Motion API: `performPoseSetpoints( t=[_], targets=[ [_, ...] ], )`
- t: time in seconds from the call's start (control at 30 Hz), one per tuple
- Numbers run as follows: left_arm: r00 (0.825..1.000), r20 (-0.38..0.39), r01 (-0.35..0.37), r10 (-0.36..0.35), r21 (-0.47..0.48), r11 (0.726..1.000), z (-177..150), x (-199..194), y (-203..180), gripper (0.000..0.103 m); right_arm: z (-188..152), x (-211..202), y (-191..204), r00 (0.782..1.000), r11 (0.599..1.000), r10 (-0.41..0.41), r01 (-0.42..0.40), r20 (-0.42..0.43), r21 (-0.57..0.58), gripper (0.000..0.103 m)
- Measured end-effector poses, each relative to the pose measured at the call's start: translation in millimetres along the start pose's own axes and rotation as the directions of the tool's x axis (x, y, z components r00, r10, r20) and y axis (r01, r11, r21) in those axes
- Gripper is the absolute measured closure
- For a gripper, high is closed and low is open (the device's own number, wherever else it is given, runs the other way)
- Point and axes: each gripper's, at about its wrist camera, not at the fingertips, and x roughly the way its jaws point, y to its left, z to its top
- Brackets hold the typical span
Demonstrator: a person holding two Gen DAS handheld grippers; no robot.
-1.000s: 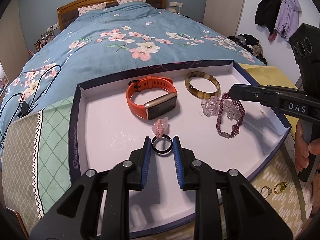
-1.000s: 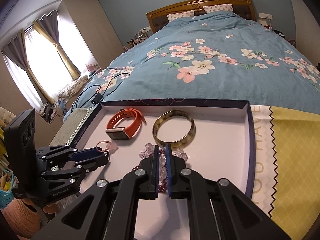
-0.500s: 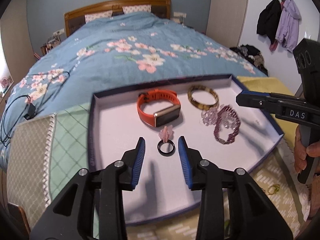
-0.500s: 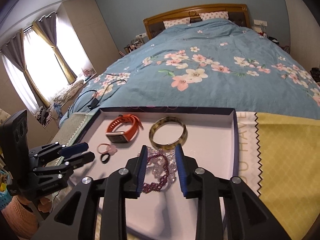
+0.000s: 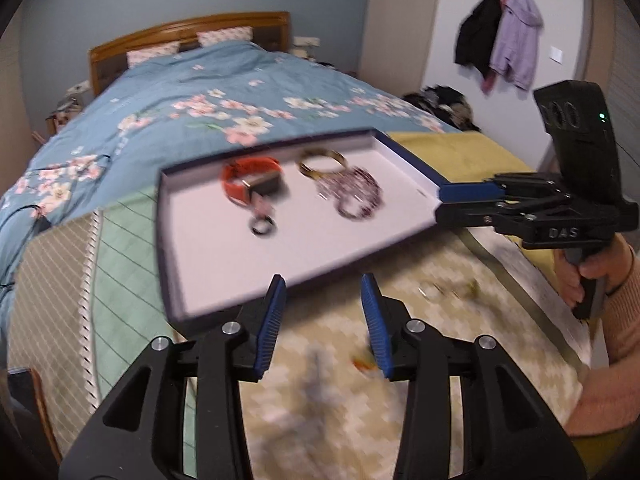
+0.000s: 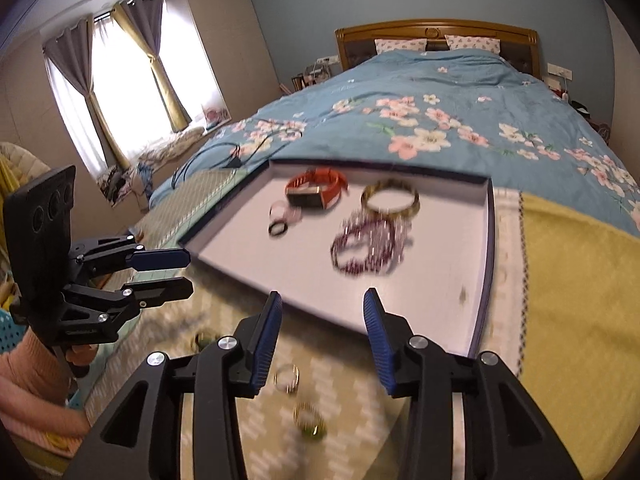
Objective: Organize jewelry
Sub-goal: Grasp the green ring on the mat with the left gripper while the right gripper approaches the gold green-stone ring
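The tray [image 5: 192, 280] lies on a patterned cloth [image 5: 332, 380] at the foot of the bed [image 5: 224, 92], its dark raised rim running round all 4 sides. Inside it, toward the far edge, sit an orange watch [image 5: 244, 184], a brown bangle [image 5: 322, 160], a purple bead bracelet [image 5: 352, 196] and a black ring [image 5: 263, 226] with a pink charm; the near half of the tray floor is bare.

The left gripper [image 5: 324, 308] hangs just outside the tray's near edge, above the cloth. Its jaws have just been opening and stand apart with nothing between them. The right gripper [image 6: 322, 320] is over the near right part of the tray rim, its jaws likewise just opened and bare.

On the cloth in front of the tray lie 2 small gold rings [image 6: 287, 378], blurred, in open space between both grippers.
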Motion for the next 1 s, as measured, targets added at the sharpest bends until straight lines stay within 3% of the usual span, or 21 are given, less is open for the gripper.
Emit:
performPoseSetpoints(
  t=[0.37, 0.67, 0.87, 1.0],
  targets=[
    [0.997, -0.063, 0.036, -0.033, 0.052, 0.998, -32.7, 7.6, -29.1, 0.064, -45.9, -6.2, -6.5, 0.998, 0.997, 0.002, 0.003, -0.065, 0.075, 0.059],
    [0.994, -0.109, 0.023, -0.019, 0.033, 0.999, -38.8, 18.2, -24.9, 0.068, -57.3, -7.2, -1.8, 0.997, 0.998, 0.002, 0.003, -0.077, 0.069, 0.058],
    [0.991, -0.127, 0.032, -0.028, 0.034, 0.999, -34.8, 25.6, -23.6, 0.081, -58.5, -4.3, 9.2, 0.995, 1.000, -0.024, 0.026, -0.092, 0.012, 0.058],
    [0.991, -0.131, 0.013, -0.007, 0.044, 0.999, -35.9, 25.8, -26.3, 0.082, -58.9, -3.1, 12.6, 0.995, 0.999, -0.033, 0.032, -0.098, -0.007, 0.058]
  ],
)
